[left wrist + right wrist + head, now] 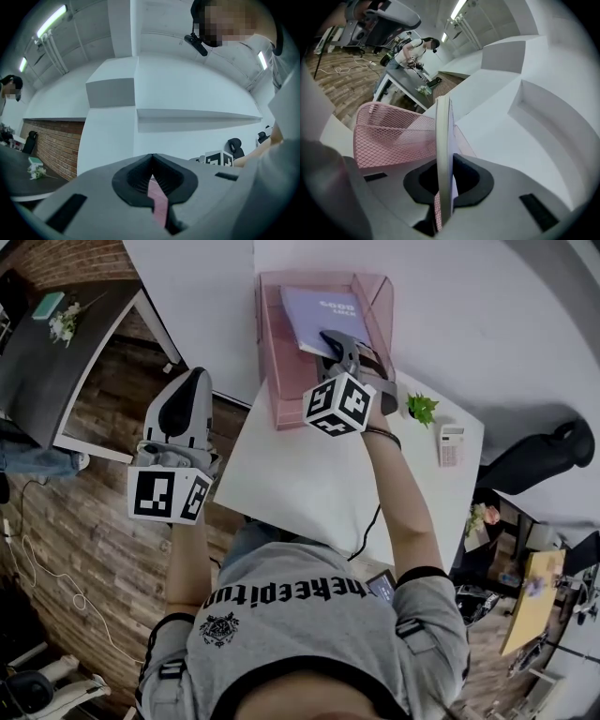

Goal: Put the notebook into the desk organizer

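A pink mesh desk organizer [272, 362] stands at the far end of the white table [300, 484]. My right gripper [336, 338] is shut on a lavender notebook [323, 313], which hangs over the organizer's open top. In the right gripper view the notebook [443, 140] runs edge-on between the jaws of that gripper [445, 173], with the organizer's mesh wall [389, 136] just beyond and to the left. My left gripper [192, 381] is off the table's left edge, above the wooden floor. Seen in its own view, the left gripper [151, 161] has its jaws together and holds nothing.
A small potted plant [422, 409] and a white calculator [451, 444] sit on the table right of the organizer. A dark desk [56, 352] stands at the far left. A person [410, 51] works at a desk in the background.
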`<state>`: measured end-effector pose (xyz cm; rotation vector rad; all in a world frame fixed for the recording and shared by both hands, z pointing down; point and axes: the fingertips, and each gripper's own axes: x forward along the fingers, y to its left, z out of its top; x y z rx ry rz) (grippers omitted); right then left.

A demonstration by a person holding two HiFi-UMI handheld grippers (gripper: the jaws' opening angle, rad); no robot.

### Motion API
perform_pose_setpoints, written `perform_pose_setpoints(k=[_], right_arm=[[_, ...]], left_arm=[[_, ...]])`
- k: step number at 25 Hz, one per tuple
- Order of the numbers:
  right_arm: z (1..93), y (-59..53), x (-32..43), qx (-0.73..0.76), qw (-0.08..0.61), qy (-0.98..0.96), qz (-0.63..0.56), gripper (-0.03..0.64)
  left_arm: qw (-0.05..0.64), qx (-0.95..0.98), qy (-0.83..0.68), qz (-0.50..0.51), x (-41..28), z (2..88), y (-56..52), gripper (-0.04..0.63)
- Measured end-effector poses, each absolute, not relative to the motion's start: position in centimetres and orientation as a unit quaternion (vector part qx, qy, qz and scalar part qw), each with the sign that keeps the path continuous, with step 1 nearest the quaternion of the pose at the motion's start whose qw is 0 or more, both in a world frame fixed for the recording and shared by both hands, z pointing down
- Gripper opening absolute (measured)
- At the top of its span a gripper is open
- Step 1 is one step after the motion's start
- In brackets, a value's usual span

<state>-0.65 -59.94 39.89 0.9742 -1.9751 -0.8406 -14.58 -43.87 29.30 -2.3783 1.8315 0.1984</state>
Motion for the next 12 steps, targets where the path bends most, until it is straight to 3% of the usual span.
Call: perform_pose_setpoints(k=[12], right_arm=[[42.5,-61.1,-2.7,0.301,0.449,-0.784,-0.304,0.044]], left_arm=[[0.061,-0.801,0.591,0.066,-16.4,29.7,-46.3,0.003]])
